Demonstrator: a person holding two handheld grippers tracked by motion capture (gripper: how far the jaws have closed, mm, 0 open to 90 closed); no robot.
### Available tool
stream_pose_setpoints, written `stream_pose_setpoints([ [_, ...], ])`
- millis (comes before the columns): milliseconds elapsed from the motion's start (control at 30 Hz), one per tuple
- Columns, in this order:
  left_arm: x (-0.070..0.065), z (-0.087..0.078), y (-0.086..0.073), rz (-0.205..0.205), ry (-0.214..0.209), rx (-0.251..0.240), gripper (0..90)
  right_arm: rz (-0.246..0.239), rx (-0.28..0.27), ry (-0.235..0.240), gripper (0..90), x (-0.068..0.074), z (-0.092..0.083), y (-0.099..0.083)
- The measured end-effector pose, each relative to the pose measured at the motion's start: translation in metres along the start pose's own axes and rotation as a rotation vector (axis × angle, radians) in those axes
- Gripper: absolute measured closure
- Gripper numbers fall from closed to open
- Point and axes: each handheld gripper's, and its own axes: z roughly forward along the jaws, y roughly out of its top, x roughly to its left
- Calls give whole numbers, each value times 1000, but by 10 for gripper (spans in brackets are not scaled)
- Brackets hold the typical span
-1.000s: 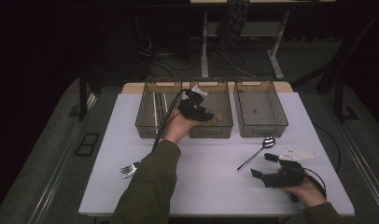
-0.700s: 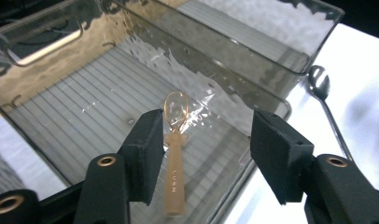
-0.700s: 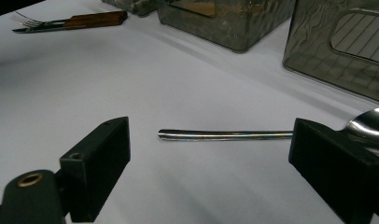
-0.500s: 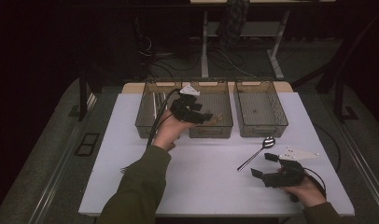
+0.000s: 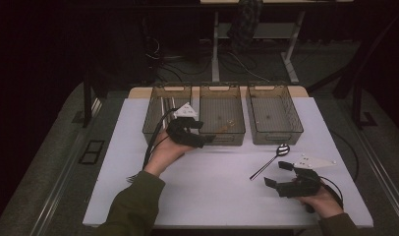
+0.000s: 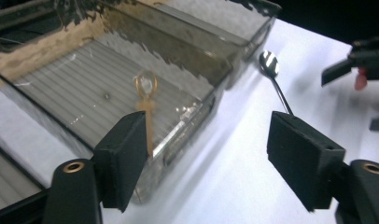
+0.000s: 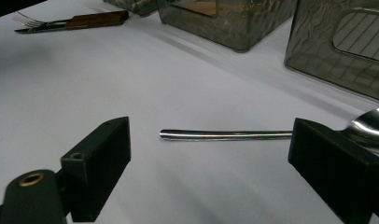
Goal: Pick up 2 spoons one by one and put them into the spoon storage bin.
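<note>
At a white table (image 5: 227, 196), a person works a pair of hand-held grippers before three smoked-plastic bins lined up along the far edge. The left gripper (image 5: 207, 140) hangs at the front wall of the middle bin (image 5: 222, 135), its jaws having just been opening and now spread with nothing between them; in the left gripper view a small gold spoon (image 6: 145, 100) lies on the ribbed floor of that bin, apart from the pads. The right gripper (image 5: 277, 174), low near the table's front right corner, has its jaws wide apart and grips nothing. A silver spoon (image 5: 270, 160) lies on the tabletop just ahead of it, bowl toward the right bin (image 5: 273, 135), handle pointing back into the gap between the jaws in the right gripper view without touching either. A wood-handled fork (image 7: 68, 21) rests on the table farther left, near the person's left sleeve (image 5: 133, 206).
</note>
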Motion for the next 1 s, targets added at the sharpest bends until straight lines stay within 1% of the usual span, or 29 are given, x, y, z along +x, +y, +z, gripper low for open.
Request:
stream_pose_setpoints([
  [133,-4,-9,-20,14,-4,0,243,-5,18,3,129,0,0,1],
  [200,-6,-12,-28,7,-7,-3,232,-3,31,0,128,-1,-1,3],
  [233,-7,-14,-33,6,-9,-9,221,-1,35,-8,128,0,-2,4],
  [267,-8,-16,-37,8,-12,-13,215,-5,39,-21,128,0,-2,5],
  [333,-10,-20,-46,8,-14,-18,198,-18,50,-32,129,0,-4,7],
  [400,-13,-24,-54,10,-14,-16,179,-38,60,-50,145,0,-5,10],
  [433,-14,-26,-58,12,-13,-16,167,-39,68,-51,160,0,-6,11],
  [467,-16,-28,-63,14,-9,-17,156,-31,77,-54,215,-1,-7,12],
  [500,-17,-30,-66,16,-6,-19,146,-28,88,-57,247,-2,-7,13],
  [567,-19,-34,-73,20,3,-18,129,-33,109,-55,329,-3,-6,14],
  [600,-20,-36,-77,20,8,-20,127,-35,117,-63,353,-4,-5,15],
  [633,-20,-38,-81,17,9,-23,124,-38,121,-69,371,-6,-4,16],
  [700,-21,-42,-88,13,11,-27,102,-40,123,-81,455,-10,-3,20],
  [733,-21,-43,-92,14,10,-31,92,-39,123,-83,503,-13,-2,22],
  [767,-21,-45,-96,10,4,-34,89,-35,125,-93,587,-16,-1,25],
  [800,-21,-47,-99,4,0,-36,84,-31,127,-98,635,-19,0,28],
  [833,-21,-48,-102,7,1,-39,76,-25,129,-103,692,-23,2,30],
  [900,-22,-51,-107,5,6,-39,53,-14,140,-105,763,-30,4,34],
  [1000,-22,-54,-114,-2,8,-49,11,-11,162,-110,843,-42,10,39],
])
